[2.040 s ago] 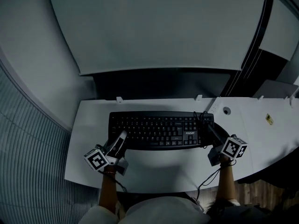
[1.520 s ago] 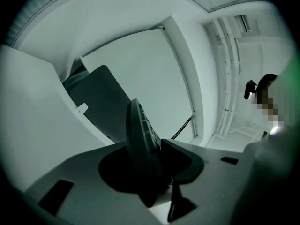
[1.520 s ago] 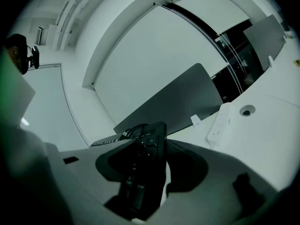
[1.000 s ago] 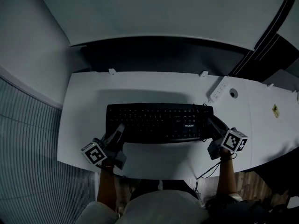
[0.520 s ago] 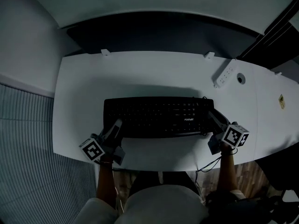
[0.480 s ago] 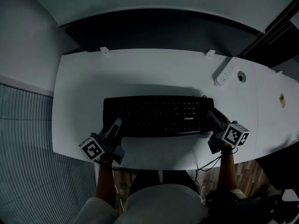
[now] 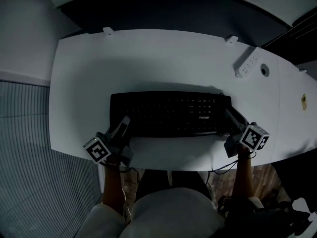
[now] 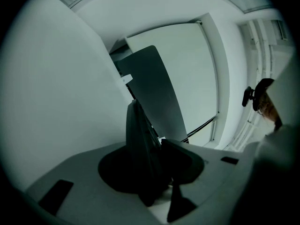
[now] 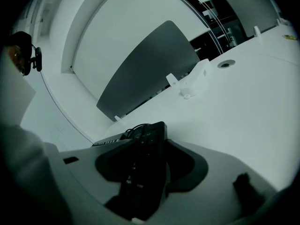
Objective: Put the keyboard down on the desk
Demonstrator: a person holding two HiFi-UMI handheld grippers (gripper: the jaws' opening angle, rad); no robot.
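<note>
Over the near half of the white desk (image 7: pixel 148 58), we hold the black keyboard (image 7: pixel 168 114) by its two short ends. The left gripper (image 7: pixel 123 127) has its jaws clamped on the left end, and the right gripper (image 7: pixel 232 117) has its jaws clamped on the right end. In each gripper view the keyboard's edge fills the gap between the jaws. The keyboard's long near edge runs about parallel to the desk's near edge and close to it. We cannot tell whether the keyboard's underside touches the surface. Beyond its far edge we see a broad bare stretch of desk reaching to the dark partition (image 7: pixel 168 9). To the left, a bare strip runs out to the desk's rounded end. The power strip (image 7: pixel 247 63) and the cable hole (image 7: pixel 264 70) sit well apart from the keyboard, off its far right corner. A looped cord (image 9: pixel 136 128) lies at that corner. A small yellow sticker (image 7: pixel 303 101) lies farther right.
</note>
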